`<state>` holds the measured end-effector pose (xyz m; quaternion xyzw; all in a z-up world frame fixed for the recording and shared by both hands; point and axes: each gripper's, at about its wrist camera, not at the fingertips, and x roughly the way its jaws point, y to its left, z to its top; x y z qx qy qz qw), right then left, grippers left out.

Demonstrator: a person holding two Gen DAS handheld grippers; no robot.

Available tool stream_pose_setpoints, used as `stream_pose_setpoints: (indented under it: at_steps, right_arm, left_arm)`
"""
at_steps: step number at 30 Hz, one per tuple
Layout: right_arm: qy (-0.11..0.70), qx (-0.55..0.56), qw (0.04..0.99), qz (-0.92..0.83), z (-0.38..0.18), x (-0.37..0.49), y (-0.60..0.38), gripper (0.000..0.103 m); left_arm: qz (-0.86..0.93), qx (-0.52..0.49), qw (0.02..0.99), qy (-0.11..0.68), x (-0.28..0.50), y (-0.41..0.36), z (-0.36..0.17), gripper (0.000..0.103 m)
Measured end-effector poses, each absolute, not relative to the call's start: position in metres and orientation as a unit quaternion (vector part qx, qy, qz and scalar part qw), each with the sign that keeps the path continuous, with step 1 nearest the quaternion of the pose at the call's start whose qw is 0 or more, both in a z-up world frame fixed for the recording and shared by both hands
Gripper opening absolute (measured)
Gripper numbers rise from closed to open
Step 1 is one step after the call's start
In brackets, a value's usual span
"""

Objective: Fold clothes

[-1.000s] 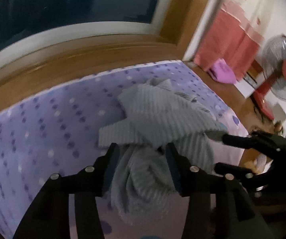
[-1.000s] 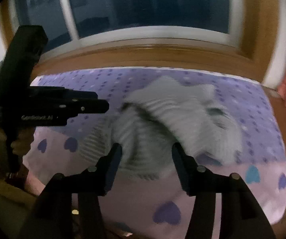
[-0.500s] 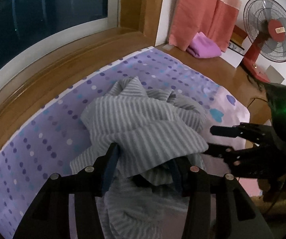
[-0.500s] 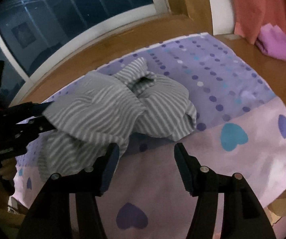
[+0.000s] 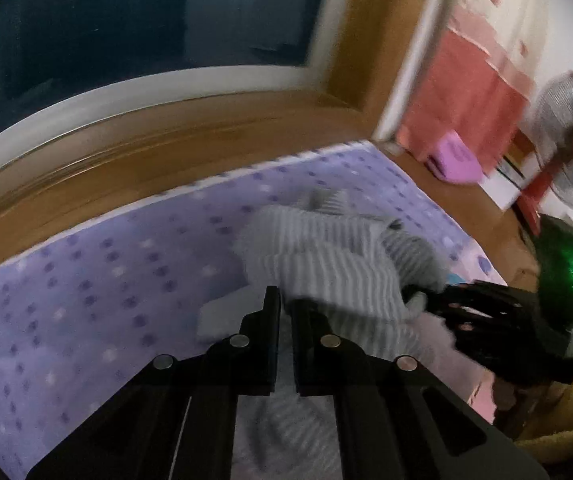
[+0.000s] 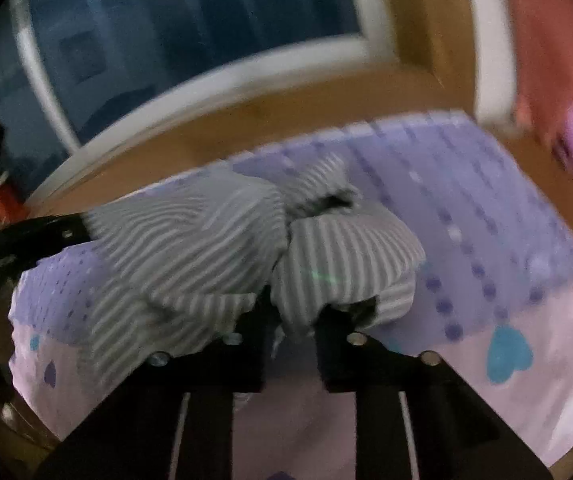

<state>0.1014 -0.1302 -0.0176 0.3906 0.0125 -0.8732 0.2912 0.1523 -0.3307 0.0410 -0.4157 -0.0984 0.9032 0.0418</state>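
My left gripper (image 5: 282, 300) pinched on striped garment (image 5: 326, 256) edge; my right gripper (image 6: 290, 312) closing, cloth bunched between fingers; purple bedsheet (image 6: 486, 208) beneath

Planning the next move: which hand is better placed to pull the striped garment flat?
Left, probably: the left gripper is shut on the striped garment. The right gripper is closing on bunched cloth.

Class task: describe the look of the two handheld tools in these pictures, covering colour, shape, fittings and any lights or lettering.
Both tools are matte black. The left tool has two flat, straight fingers on angular arms, with round silver bolt heads. The right tool looks the same from its own camera. Seen from the left view, its bulky black body carries a small green light. Pale lettering on the left tool's side is too blurred to read.
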Motion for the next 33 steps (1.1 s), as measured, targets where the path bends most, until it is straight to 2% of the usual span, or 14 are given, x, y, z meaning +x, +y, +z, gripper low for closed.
stream_pose_setpoints:
  at_steps: [6,10,12,14,19,21,23,25,33]
  right_arm:
    - [0.046,0.351,0.374,-0.857,0.007,0.128,-0.175,0.011]
    - [0.066,0.350,0.414,-0.837,0.007,0.142,-0.208,0.011]
    - [0.070,0.354,0.430,-0.827,0.003,0.149,-0.221,0.011]
    - [0.074,0.363,0.446,-0.815,-0.004,0.155,-0.237,0.011]
    - [0.076,0.400,0.425,-0.808,-0.025,0.165,-0.258,0.012]
    - [0.084,0.387,0.413,-0.820,-0.020,0.177,-0.251,0.023]
    - [0.094,0.372,0.401,-0.832,-0.013,0.189,-0.244,0.045]
    - [0.105,0.357,0.380,-0.847,-0.005,0.201,-0.227,0.053]
    - [0.069,0.388,0.275,-0.877,-0.007,0.176,-0.148,0.060]
  left_arm:
    - [0.907,-0.393,-0.026,-0.149,0.200,-0.388,0.049,0.005]
    - [0.900,-0.399,-0.034,-0.170,0.221,-0.402,0.041,0.005]
    - [0.895,-0.410,-0.030,-0.176,0.227,-0.402,0.033,0.017]
    - [0.888,-0.424,-0.032,-0.172,0.232,-0.399,0.024,0.024]
    - [0.875,-0.459,-0.024,-0.154,0.237,-0.394,0.003,0.025]
    - [0.874,-0.465,-0.015,-0.141,0.235,-0.391,-0.003,0.025]
    - [0.875,-0.467,-0.005,-0.126,0.229,-0.386,-0.008,0.025]
    - [0.875,-0.470,-0.003,-0.116,0.221,-0.381,-0.011,0.025]
    - [0.884,-0.464,0.034,-0.046,0.186,-0.338,-0.004,0.027]
